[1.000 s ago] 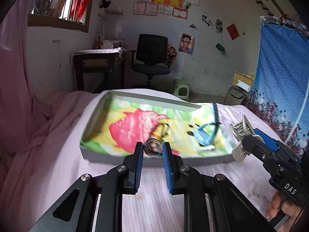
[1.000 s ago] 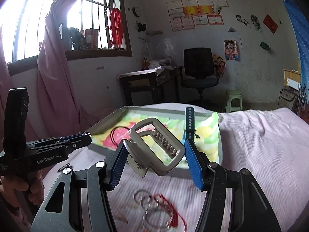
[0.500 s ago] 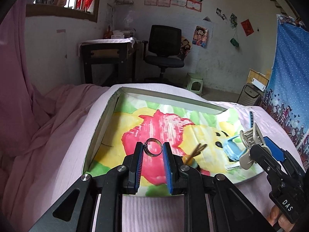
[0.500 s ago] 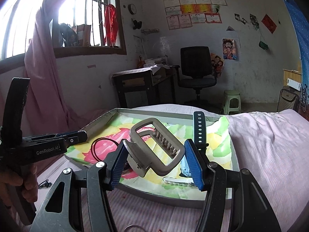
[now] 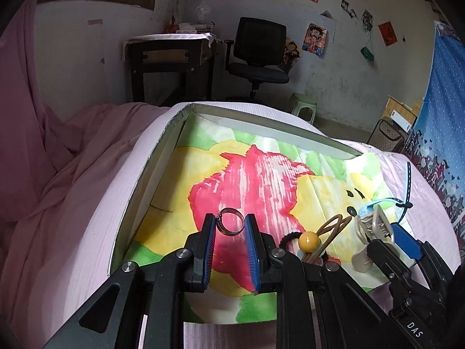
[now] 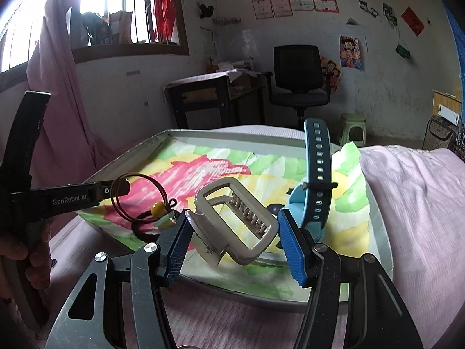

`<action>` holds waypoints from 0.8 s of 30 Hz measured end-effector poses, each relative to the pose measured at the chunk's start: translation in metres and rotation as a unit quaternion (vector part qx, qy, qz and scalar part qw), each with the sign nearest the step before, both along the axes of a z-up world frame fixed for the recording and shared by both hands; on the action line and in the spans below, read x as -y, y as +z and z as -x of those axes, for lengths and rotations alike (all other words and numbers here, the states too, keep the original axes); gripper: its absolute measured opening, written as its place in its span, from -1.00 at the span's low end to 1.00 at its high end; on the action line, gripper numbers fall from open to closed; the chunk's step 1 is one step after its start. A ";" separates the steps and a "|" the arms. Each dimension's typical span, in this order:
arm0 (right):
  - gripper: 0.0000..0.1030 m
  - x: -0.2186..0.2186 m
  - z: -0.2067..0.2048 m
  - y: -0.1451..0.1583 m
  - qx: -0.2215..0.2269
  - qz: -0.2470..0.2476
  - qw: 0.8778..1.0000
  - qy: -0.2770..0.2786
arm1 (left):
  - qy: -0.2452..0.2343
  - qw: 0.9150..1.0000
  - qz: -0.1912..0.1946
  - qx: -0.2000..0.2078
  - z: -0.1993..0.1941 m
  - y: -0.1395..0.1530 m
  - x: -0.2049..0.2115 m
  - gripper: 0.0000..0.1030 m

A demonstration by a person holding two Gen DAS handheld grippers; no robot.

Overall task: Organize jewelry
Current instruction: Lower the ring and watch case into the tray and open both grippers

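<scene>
My left gripper (image 5: 231,226) is shut on a small silver ring (image 5: 231,225), held above the near left part of a shallow grey box (image 5: 162,145) lined with a bright cartoon picture. In the right wrist view my right gripper (image 6: 232,229) is shut on a beige hair claw clip (image 6: 235,221), hovering over the box's near edge (image 6: 261,293). Inside the box lie brown hair rings (image 6: 136,197), a black tie with a yellow bead (image 6: 157,208) and a blue watch (image 6: 315,180) with its strap standing up. The right gripper with the clip (image 5: 373,232) also shows at the right of the left wrist view.
The box rests on a bed with a pink sheet (image 6: 412,203). A pink curtain (image 5: 26,110) hangs at the left. Beyond the bed stand a dark desk (image 5: 171,61), an office chair (image 5: 258,55) and a green stool (image 6: 353,131).
Both grippers have moved forward and down over the box, which now looks closer and larger. Ring and clip stay gripped. The loose rings on the sheet have dropped out of the right view.
</scene>
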State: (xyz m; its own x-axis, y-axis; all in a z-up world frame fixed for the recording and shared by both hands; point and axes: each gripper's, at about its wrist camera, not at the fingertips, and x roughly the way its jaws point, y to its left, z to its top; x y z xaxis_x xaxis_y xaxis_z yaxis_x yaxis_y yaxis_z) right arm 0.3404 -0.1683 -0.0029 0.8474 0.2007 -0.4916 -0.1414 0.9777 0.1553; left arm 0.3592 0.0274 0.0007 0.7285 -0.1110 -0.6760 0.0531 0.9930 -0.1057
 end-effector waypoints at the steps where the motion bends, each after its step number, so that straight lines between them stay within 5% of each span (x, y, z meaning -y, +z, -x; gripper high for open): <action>1: 0.05 0.000 -0.001 -0.002 -0.005 -0.001 1.000 0.001 | -0.002 1.000 -0.005 -0.003 -0.001 -0.001 0.002 -0.62; 17: 0.07 0.005 -0.007 -0.011 -0.025 -0.014 1.000 0.001 | -0.011 0.999 -0.030 -0.013 0.000 -0.001 0.008 -0.60; 24: 0.22 0.005 0.008 0.001 0.004 -0.006 1.000 -0.005 | -0.007 1.000 -0.019 0.022 0.020 0.009 0.008 0.01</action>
